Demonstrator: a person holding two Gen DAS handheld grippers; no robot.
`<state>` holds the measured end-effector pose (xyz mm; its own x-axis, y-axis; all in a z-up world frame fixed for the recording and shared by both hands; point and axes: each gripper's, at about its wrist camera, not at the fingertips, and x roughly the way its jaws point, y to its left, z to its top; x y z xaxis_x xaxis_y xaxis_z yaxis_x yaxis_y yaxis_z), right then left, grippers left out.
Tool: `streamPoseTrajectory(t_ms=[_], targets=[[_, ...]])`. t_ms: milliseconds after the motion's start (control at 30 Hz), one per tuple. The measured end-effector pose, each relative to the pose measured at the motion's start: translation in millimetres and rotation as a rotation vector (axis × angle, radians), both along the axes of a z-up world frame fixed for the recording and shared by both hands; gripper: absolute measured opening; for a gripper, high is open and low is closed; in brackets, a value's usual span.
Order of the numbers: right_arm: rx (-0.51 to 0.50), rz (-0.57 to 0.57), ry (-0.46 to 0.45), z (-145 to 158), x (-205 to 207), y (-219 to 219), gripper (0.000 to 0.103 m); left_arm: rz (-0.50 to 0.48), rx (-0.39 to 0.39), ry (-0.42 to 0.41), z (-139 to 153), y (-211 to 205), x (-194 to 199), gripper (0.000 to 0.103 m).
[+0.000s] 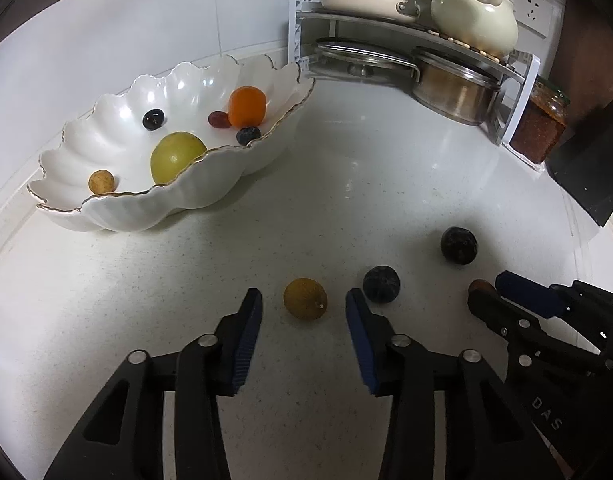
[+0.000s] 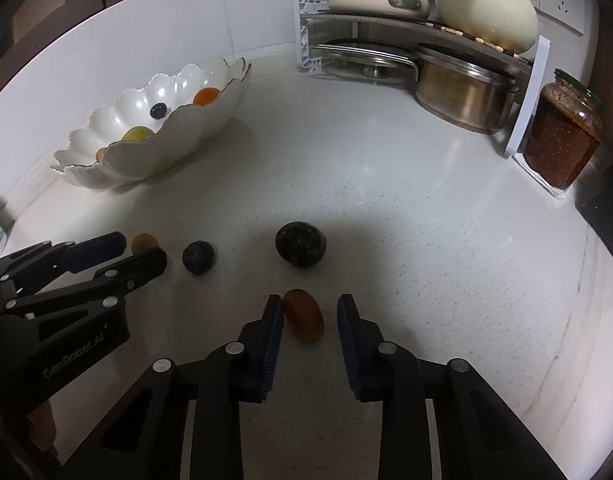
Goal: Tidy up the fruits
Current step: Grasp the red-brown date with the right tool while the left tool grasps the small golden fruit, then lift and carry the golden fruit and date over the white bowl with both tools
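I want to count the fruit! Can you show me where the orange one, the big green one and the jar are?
orange fruit (image 1: 247, 106): left wrist view, middle of its skin.
big green fruit (image 1: 177, 156): left wrist view, its front.
jar (image 2: 560, 144): right wrist view, its glass side.

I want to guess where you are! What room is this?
Most likely a kitchen: a white counter with a corner rack of pots, a steel pot under it, a jar of sauce, and a fruit bowl.
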<state>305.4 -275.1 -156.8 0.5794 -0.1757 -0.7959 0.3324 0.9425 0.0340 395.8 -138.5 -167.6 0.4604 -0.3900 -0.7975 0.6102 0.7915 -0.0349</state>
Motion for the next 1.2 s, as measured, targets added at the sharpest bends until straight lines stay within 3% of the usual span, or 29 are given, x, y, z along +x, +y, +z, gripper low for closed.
streamPoseTrajectory(t_ms=[267, 700, 1200], targets=[[-0.004, 0.014, -0.005, -0.1, 1.1, 2.9, 0.02, 0.004, 0.0, 0.021, -5.8, -0.6, 5.6, 0.024], [0.011, 0.019, -0.033, 10.0, -3.6, 2.6, 0.02, 0.029, -0.021, -0.006, 12.6, 9.8, -4.6, 0.024], [-0.022, 0.07, -0.131, 52.1, -14.2, 15.0, 0.02, 0.087, -0.075, -0.073, 55.5, 30.9, -26.6, 0.024]])
